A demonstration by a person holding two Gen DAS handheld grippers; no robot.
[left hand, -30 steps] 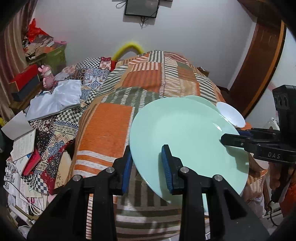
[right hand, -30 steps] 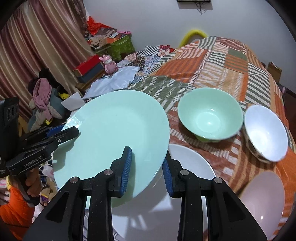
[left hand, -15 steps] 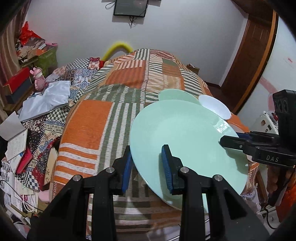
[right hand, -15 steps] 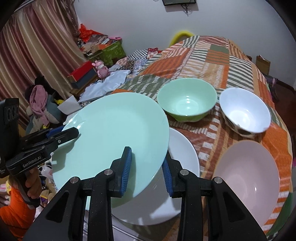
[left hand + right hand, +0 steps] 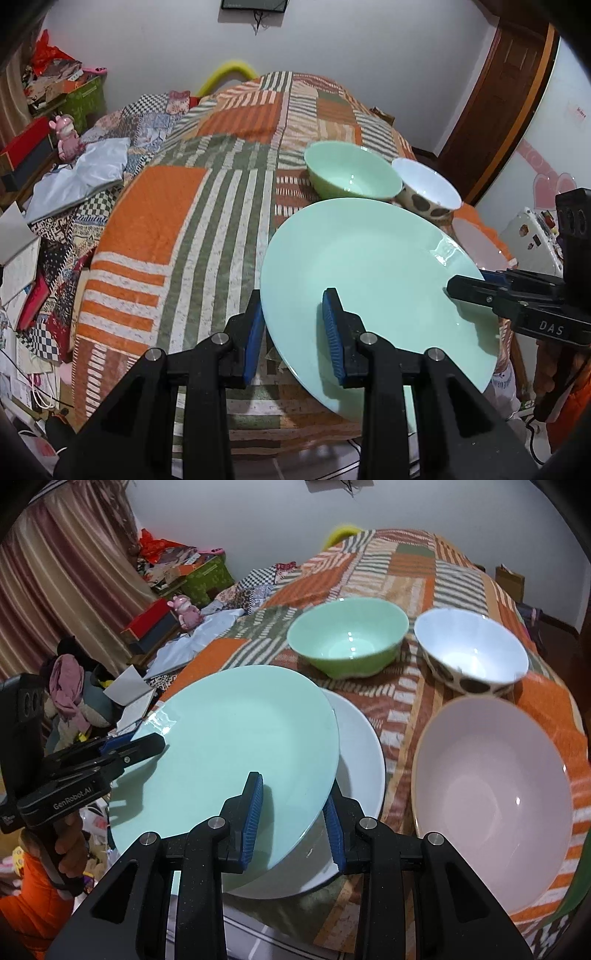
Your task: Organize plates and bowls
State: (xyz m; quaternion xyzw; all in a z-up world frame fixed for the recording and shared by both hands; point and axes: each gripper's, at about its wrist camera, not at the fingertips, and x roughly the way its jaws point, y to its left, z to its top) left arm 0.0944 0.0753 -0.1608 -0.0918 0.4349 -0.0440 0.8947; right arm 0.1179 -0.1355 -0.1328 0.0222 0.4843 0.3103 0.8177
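Both grippers hold one mint-green plate [image 5: 369, 280] by opposite rims, above the bed's front edge. My left gripper [image 5: 293, 328] is shut on its near rim; it also shows in the right wrist view [image 5: 147, 744]. My right gripper [image 5: 293, 812] is shut on the other rim of the green plate [image 5: 236, 746]; it also shows in the left wrist view [image 5: 458, 286]. A white plate [image 5: 360, 753] lies under the green plate, partly hidden. A green bowl [image 5: 347, 640], a white spotted bowl [image 5: 471, 655] and a pale pink bowl [image 5: 491, 794] sit on the quilt.
The patchwork quilt [image 5: 177, 206] covers the bed. Books, boxes and a pink toy [image 5: 66, 136] crowd the floor on the left. A wooden door [image 5: 506, 96] stands at the back right. A curtain [image 5: 55, 590] hangs on the left.
Both grippers and the green plate have drawn back toward the bed's front edge and dropped lower. The bowls now show fully beyond the plate, and the plate sits closer over the white plate.
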